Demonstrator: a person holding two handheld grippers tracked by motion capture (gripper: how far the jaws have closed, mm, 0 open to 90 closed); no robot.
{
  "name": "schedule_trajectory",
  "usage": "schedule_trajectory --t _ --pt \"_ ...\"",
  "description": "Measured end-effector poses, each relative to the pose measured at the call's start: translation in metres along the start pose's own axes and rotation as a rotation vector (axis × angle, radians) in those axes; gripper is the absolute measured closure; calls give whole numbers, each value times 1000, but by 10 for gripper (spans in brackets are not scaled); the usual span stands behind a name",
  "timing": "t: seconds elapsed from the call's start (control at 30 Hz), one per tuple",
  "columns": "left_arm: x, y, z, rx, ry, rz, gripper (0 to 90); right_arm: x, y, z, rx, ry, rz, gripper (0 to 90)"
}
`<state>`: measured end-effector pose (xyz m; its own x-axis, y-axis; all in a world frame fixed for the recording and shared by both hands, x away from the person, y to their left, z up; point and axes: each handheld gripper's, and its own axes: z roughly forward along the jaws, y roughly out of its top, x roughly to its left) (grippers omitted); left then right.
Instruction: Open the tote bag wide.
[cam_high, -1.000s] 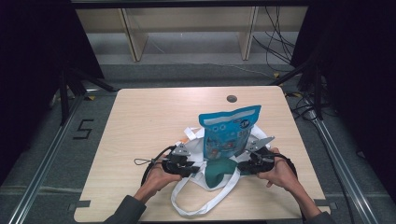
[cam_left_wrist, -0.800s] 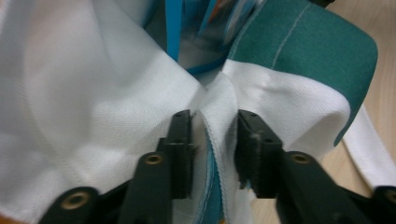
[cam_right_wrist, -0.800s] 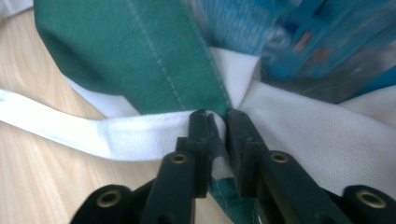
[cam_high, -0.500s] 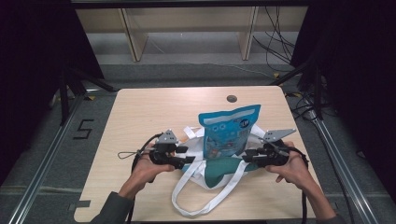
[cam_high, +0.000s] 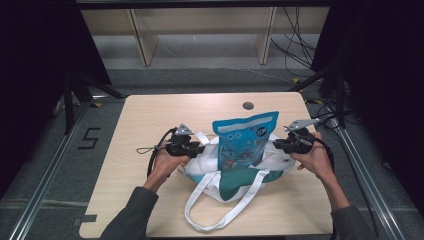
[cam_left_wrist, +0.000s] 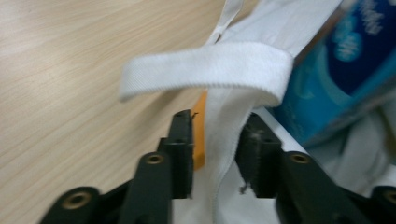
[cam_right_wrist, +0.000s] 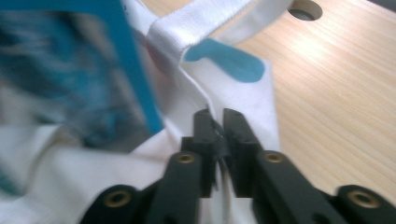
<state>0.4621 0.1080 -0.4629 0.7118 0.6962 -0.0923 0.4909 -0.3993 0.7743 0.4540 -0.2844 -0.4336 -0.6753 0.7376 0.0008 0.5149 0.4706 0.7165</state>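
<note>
A white tote bag (cam_high: 235, 181) with teal patches lies on the wooden table (cam_high: 150, 115). A blue snack bag (cam_high: 245, 142) stands upright in its mouth. My left gripper (cam_high: 200, 148) holds the tote's left rim. Its jaws have just been closing, and white fabric (cam_left_wrist: 224, 140) and an orange tag are pressed between them, under a white handle strap (cam_left_wrist: 205, 67). My right gripper (cam_high: 280, 146) holds the right rim. Its jaws have just been closing too, and now pinch a thin fold of the tote (cam_right_wrist: 233, 88) beside the snack bag (cam_right_wrist: 70, 70).
One long white handle loop (cam_high: 210, 220) trails toward the table's near edge. A round cable hole (cam_high: 248, 105) sits near the far edge. Metal rails (cam_high: 45, 190) run along both sides, and cables (cam_high: 295, 55) lie on the floor behind.
Both hands have moved away from the near edge and farther apart, spreading the tote's mouth around the snack bag. Each gripper let go briefly and took hold of the rim again.
</note>
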Motion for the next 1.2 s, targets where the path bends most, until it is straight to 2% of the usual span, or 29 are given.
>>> schedule_trajectory --t 0.03,0.1,0.13,0.17,0.2,0.23,0.3,0.33,0.37,0.47,0.53,0.57,0.6,0.63,0.67,0.73,0.77,0.8,0.83,0.87,0.93,1.0,1.03,1.07,1.1,1.13,1.2 --pt "3 -1 6 7 22 10 752 -4 0 5 12 -9 17 871" --pt "9 -3 17 19 18 -9 794 -12 1 16 40 8 46 884" --pt "11 -4 22 27 17 -23 801 -12 -1 23 17 10 84 886" --pt "12 -5 26 34 22 -20 805 -16 -2 28 36 -4 77 887" --pt "15 -6 30 43 16 -17 807 -19 -3 34 30 -4 91 886" --pt "16 -7 33 40 12 -31 808 -23 -4 37 43 1 90 886" --pt "17 -10 38 47 12 -40 808 -27 -8 46 30 -1 102 886" --pt "18 -11 40 54 13 -33 810 -26 -10 49 23 -8 113 886" --pt "18 -13 42 69 7 -21 811 -27 -10 48 47 -2 111 886" --pt "20 -11 44 69 16 -19 803 -28 -11 48 42 -11 85 886" --pt "24 -9 46 67 21 -17 797 -28 -10 48 40 -7 107 886" --pt "25 -8 48 63 31 -22 796 -30 -10 48 57 -10 97 885" --pt "26 -6 50 61 42 -25 796 -29 -10 52 10 -10 116 885" --pt "29 -4 52 68 39 -23 794 -31 -10 54 0 -13 107 885" --pt "30 -2 54 50 61 -28 788 -33 -9 53 17 -19 100 885" --pt "34 1 57 53 65 -34 773 -32 -8 55 11 -31 148 885" --pt "35 2 58 51 67 -35 768 -33 -7 52 39 -27 143 884" --pt "36 3 59 50 64 -49 764 -33 -7 51 32 -21 146 882" --pt "36 3 59 53 57 -48 761 -30 -9 54 -1 -26 178 877" --pt "37 4 59 55 54 -52 757 -30 -8 51 29 -14 185 872" --pt "37 4 55 47 58 -52 739 -31 -10 51 2 0 206 822" --pt "39 5 49 43 41 -63 712 -32 -10 48 -6 6 172 745" --pt "39 5 47 24 46 -89 683 -29 -8 44 6 -4 192 701" --pt "39 5 44 13 55 -106 652 -29 -6 40 6 -1 162 657" --pt "39 5 39 6 58 -129 618 -27 -4 36 26 6 192 616" --pt "39 5 33 -11 63 -145 592 -27 -3 31 -7 7 169 596" --pt "37 4 21 -40 42 -176 534 -27 -2 22 -39 19 182 565"
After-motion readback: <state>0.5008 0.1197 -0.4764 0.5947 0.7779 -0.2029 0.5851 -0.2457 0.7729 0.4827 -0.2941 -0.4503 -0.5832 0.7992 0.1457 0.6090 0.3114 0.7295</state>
